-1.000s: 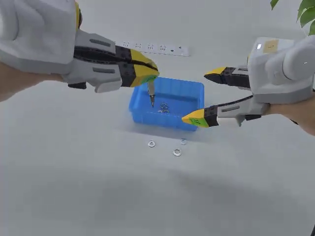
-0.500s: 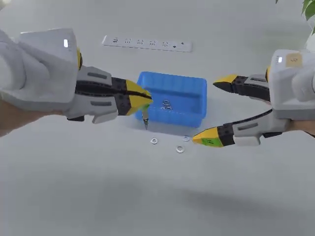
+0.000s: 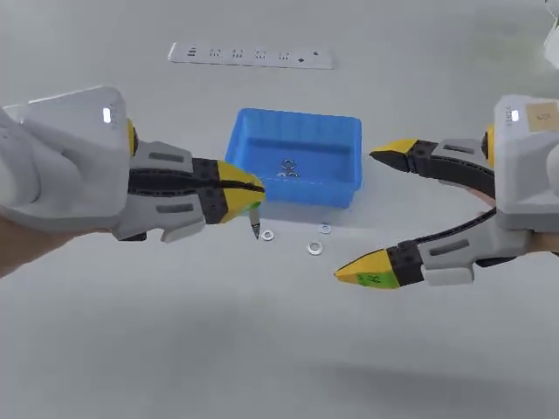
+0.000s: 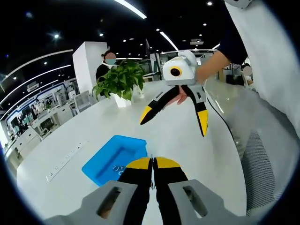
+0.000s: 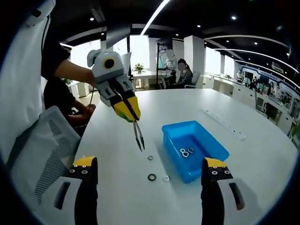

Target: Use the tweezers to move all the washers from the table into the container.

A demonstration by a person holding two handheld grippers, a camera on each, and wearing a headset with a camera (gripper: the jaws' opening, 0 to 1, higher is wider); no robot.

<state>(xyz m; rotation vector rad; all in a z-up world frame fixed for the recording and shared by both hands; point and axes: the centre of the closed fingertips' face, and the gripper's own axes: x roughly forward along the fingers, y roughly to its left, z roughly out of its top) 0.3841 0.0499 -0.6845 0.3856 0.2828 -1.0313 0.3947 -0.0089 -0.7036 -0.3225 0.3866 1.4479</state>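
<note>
The left claw (image 3: 251, 194) is clamped tight on the tweezers (image 3: 254, 226), whose tips hang just below it, right beside one washer (image 3: 267, 235) on the desk (image 3: 175, 332). Two more washers (image 3: 314, 249) lie between the two claws. The right claw (image 3: 360, 216) gapes wide, holding nothing. The blue container (image 3: 301, 194), with a few washers inside, sits just beyond the left claw's tip.
</note>
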